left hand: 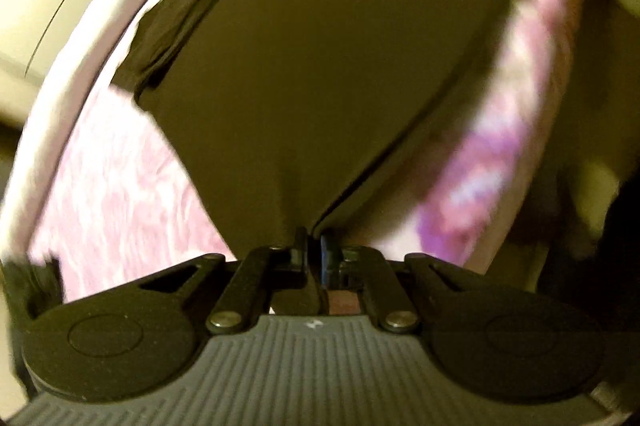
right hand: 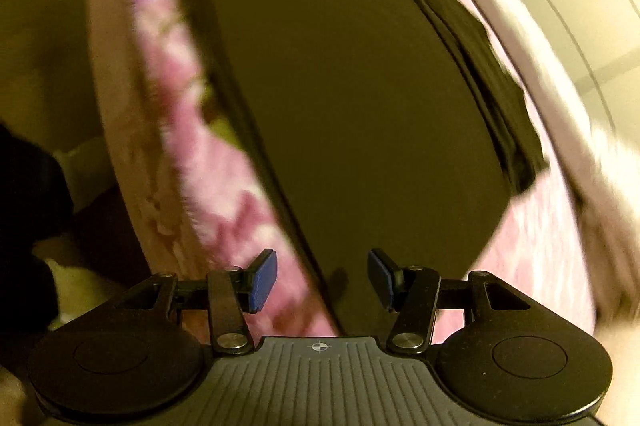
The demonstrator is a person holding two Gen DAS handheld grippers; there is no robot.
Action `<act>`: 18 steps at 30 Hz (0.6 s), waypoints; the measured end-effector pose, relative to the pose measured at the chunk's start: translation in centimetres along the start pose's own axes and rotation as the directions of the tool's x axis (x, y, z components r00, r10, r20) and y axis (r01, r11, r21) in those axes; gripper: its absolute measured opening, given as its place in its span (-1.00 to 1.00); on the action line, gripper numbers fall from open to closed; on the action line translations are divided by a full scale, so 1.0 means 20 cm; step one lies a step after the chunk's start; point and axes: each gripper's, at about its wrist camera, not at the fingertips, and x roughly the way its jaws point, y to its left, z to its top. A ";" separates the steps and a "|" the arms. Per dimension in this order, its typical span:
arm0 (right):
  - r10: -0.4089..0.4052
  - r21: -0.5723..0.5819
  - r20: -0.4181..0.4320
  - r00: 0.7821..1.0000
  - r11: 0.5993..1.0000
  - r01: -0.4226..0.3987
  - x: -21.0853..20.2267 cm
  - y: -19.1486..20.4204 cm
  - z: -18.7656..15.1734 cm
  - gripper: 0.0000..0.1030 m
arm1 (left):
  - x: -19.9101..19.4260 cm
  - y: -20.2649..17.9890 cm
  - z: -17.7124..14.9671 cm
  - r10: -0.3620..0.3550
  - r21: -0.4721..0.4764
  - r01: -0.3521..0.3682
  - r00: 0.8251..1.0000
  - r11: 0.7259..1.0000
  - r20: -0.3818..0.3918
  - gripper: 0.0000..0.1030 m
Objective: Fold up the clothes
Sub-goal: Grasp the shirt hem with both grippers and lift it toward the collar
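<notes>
The left gripper [left hand: 314, 246] has its fingers pinched shut on a corner of the dark garment [left hand: 340, 66], which lies spread over a pink floral bedspread [left hand: 116, 194]. The right gripper [right hand: 322, 280] hovers with fingers apart above the cloth's edge.

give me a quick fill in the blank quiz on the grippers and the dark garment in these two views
1. The left gripper is ____ on a corner of the dark garment.
2. The right gripper has its jaws ____, with nothing pinched.
3. The garment lies on a floral cover that is mostly ____ in colour.
4. The right gripper's pads are ____.

Missing words: shut; open; pink; blue
</notes>
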 end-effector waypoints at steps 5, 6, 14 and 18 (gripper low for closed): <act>-0.064 -0.053 0.072 0.995 0.996 0.068 0.04 0.03 -0.07 0.05 | -0.01 0.07 0.06 0.021 -0.013 -0.021 1.000 1.000 0.004 -0.91; -0.095 -0.070 0.070 0.993 0.993 0.100 0.04 0.03 -0.09 0.05 | -0.01 0.07 0.07 0.026 0.000 -0.026 1.000 1.000 0.004 -0.91; -0.203 -0.125 -0.055 0.978 0.973 0.194 0.16 -0.16 -0.25 -0.96 | -0.08 0.05 0.10 0.046 0.164 -0.049 0.999 0.985 0.026 -0.91; -0.132 -0.083 -0.049 0.990 0.988 0.127 0.05 -0.31 -0.22 -0.97 | -0.19 0.07 0.10 -0.025 0.255 0.011 0.998 0.967 0.050 -0.95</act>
